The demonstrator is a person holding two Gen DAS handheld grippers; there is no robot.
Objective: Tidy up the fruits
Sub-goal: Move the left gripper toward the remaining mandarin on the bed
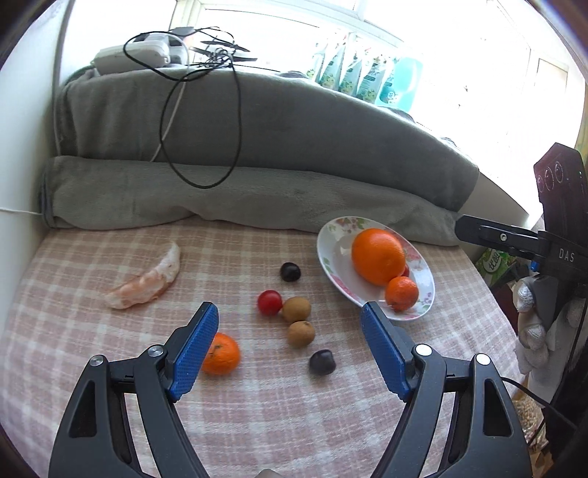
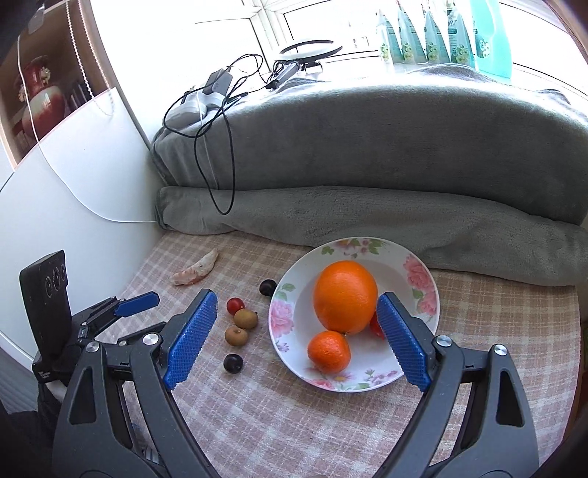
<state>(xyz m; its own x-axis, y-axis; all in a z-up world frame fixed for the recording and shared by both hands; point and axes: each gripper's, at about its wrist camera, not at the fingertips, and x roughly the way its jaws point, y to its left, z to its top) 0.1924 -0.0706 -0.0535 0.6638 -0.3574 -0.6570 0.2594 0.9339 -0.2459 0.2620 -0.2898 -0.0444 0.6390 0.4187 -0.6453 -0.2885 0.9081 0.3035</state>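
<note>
My left gripper (image 1: 288, 307) hangs open over the checked cloth, nothing between its blue pads. A mandarin (image 1: 220, 353) lies partly behind its left finger. Ahead lie a cherry tomato (image 1: 269, 302), two longans (image 1: 296, 309), two dark grapes (image 1: 290, 271) and a pomelo segment (image 1: 147, 283). My right gripper (image 2: 296, 296) is open and empty above the flowered plate (image 2: 389, 264). The plate holds a big orange (image 2: 345, 296), a small mandarin (image 2: 329, 351) and a red tomato (image 2: 375, 325), half hidden behind the right pad.
A rolled grey blanket (image 1: 257, 198) borders the cloth at the back, with black cables (image 1: 205, 110) draped over it. A white wall (image 2: 73, 220) closes the left side. The cloth's right edge drops off near a gloved hand (image 1: 533, 323). Bottles (image 2: 441, 33) line the windowsill.
</note>
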